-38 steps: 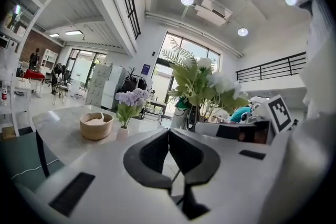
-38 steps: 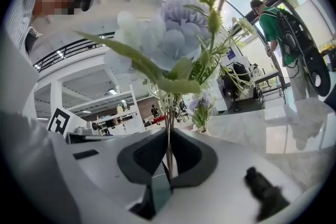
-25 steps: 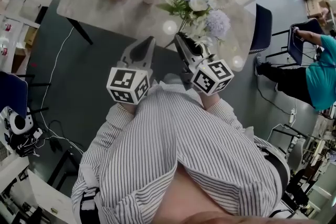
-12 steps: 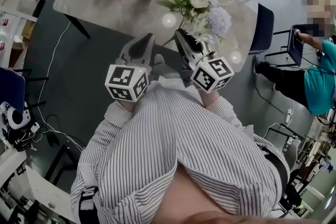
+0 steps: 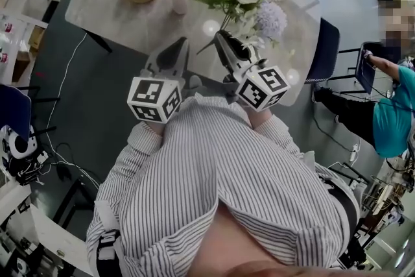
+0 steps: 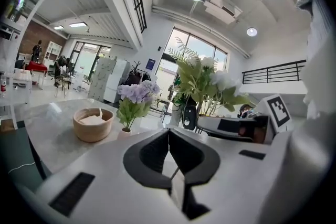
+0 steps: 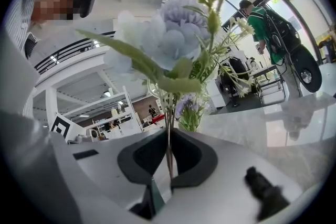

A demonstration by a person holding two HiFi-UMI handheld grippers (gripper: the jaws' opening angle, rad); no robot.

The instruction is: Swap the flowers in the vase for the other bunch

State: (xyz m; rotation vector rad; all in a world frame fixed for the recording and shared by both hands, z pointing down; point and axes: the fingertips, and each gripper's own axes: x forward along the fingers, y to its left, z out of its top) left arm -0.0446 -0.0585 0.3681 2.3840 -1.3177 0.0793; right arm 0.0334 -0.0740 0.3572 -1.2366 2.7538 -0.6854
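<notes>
While the right gripper [image 7: 168,132] pinches the bouquet [image 5: 249,2], stems half hidden, the left gripper [image 6: 169,131] is closed, empty.

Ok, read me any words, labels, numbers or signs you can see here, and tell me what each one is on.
No words or numbers can be read anywhere.
Left cube and right cube: only black-and-white square patterns, no letters.
Blue wall sign: too small to read.
</notes>
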